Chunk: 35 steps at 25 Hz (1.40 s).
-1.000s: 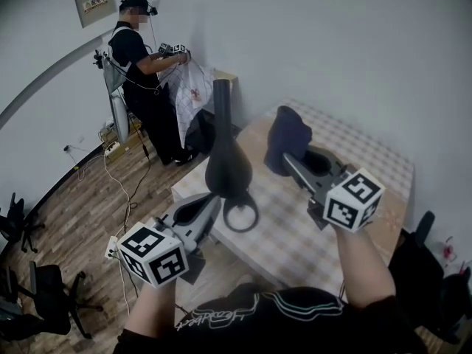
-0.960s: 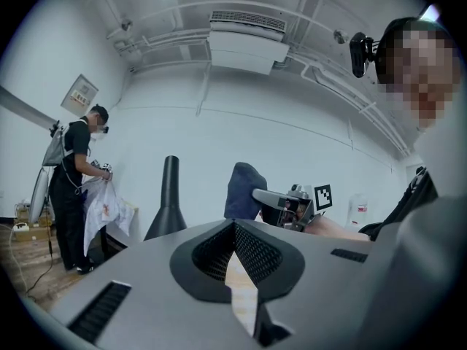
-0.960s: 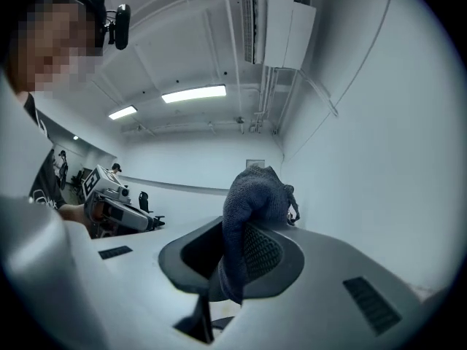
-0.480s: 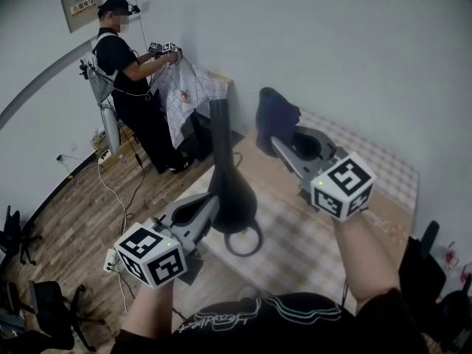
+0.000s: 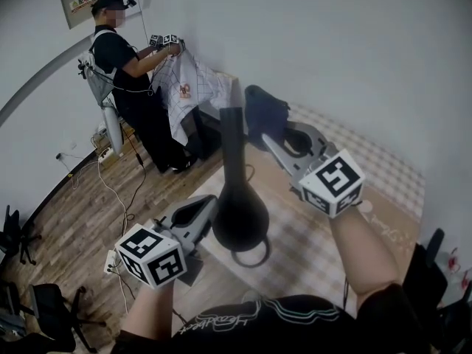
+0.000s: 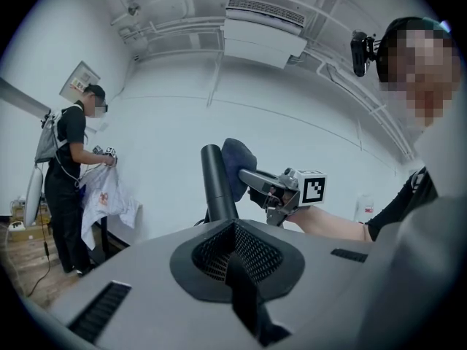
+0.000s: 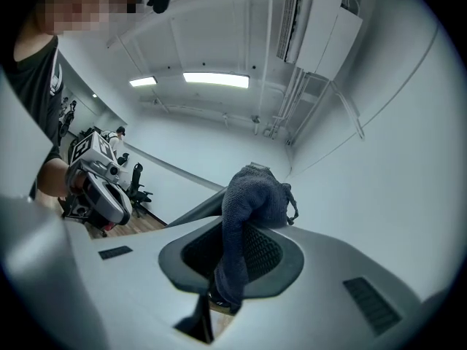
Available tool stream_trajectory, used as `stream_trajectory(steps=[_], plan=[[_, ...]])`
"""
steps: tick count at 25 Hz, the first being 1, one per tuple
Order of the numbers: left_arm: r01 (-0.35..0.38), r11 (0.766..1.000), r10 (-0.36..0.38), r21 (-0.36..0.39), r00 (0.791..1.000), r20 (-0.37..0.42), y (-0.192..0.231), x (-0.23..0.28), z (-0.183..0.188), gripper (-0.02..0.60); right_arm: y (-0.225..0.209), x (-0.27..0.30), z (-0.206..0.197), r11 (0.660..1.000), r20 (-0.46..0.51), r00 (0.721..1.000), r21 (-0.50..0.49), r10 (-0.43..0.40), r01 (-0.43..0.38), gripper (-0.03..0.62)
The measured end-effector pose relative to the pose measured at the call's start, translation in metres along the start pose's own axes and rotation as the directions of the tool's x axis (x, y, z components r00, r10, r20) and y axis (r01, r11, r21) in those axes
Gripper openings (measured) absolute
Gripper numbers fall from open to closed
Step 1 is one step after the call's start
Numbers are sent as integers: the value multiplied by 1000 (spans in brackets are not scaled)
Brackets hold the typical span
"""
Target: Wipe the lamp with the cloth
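A black lamp point(image 5: 240, 214) with a bulbous body, a tall neck and a ring foot hangs above the table's near edge. My left gripper point(image 5: 205, 209) is shut on its lower part. In the left gripper view the lamp neck point(image 6: 217, 184) rises straight ahead of my left gripper point(image 6: 237, 268). My right gripper point(image 5: 274, 144) is shut on a dark blue cloth point(image 5: 264, 111), which sits right beside the top of the neck. That cloth point(image 7: 248, 199) drapes between the jaws of my right gripper point(image 7: 230, 268). I cannot tell whether cloth and neck touch.
A table with a checked cover point(image 5: 369, 175) lies below. Another person point(image 5: 122, 57) stands at the far left wall, holding a white garment point(image 5: 193, 87). Office chairs point(image 5: 44, 301) and cables point(image 5: 118, 190) are on the wooden floor at left.
The lamp has risen and come closer to me, with its neck more upright. My right gripper has carried the cloth left and up, to the top of the neck.
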<state>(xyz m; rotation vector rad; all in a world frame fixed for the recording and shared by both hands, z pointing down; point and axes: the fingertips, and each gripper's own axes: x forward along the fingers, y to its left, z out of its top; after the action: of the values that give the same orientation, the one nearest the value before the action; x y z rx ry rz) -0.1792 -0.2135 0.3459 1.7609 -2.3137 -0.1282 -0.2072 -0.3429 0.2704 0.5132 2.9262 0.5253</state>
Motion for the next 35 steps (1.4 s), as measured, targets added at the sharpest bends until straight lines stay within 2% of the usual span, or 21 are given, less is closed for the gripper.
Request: stream_trajectory(steps=[7,10,21,30,35], plan=[[-3,1000,2,-5,1000,-9,16,3,-2,0,2,13,-4,998,-8,1000,-61,1,-2,57],[-1,1000,1,-6,1000,-17,19,4,-1,0,9,16,-2,995,21,999,-89,39,-37,57],[-16,999,15,-28,999,-36,17,-1,-13,0,36,14,-7,973,35,996,-215,88,-78,57],[-14,1000,14,-23,999,-36,15,-8,-14,0,52,12,-12,966,28,989,-220,142,-133,57],[-15,1000,14,-28,999,-42,10,-9,-20,0,61,5,-25,956,-10,985,-239,172,-169,57]])
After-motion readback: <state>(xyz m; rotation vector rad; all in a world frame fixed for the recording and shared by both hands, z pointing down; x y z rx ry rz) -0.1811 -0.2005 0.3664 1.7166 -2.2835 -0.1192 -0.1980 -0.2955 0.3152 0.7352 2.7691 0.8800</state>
